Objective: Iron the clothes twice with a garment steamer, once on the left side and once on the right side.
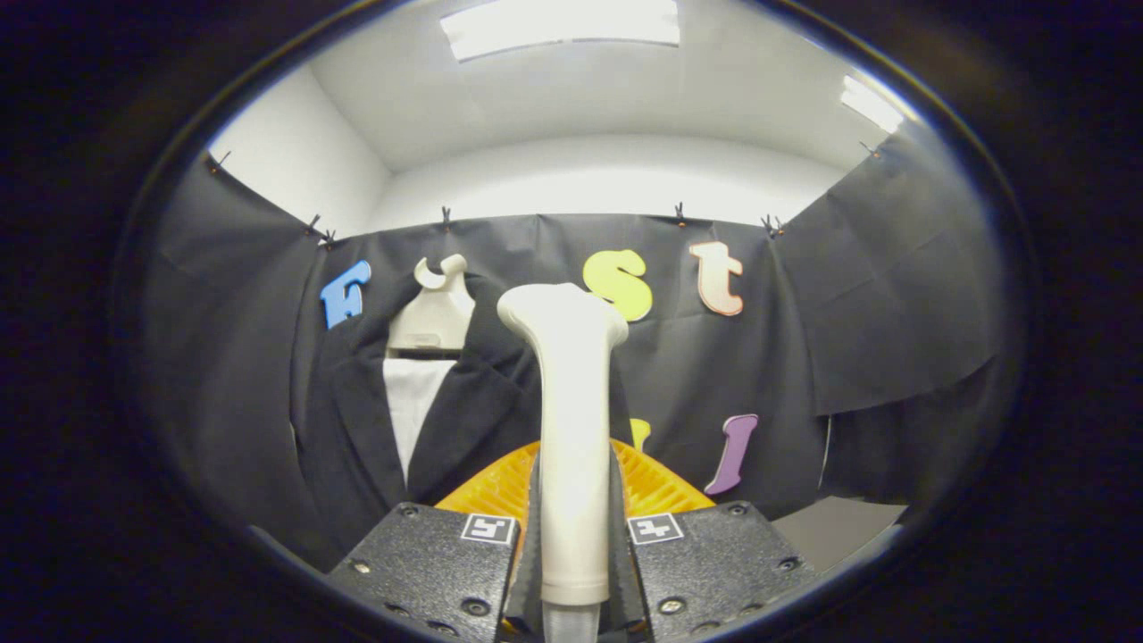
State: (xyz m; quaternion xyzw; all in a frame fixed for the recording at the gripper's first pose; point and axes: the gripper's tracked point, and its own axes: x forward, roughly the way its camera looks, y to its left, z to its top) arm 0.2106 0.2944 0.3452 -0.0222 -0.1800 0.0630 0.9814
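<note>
Farthest left hangs the jacket (357, 429), a dark garment on a pale hanger (435, 313) against the booth's black cloth wall, its lapels parted over a white shirt front (412, 402). It sits beyond the tool and off to the left of it, with its long axis running up and down.

In the middle, the tool (573, 536) is pressed in on the garment steamer (571, 420): both fingers (527, 536) bear on the lower part of its pale handle, one from each side. The steamer stands upright between them, and its flared head rises above the fingers, level with the jacket's collar. Its long axis lines up with the jacket's own, so a stroke would likely run downward along the cloth.

The steamer head looks to be apart from the garment, near the right lapel but not clearly touching it; depth is hard to judge here. The coming move seems to call for carrying the steamer leftward and forward onto the jacket.

To the right, low down beside the tool, a strip of grey surface (839, 527) shows.
</note>
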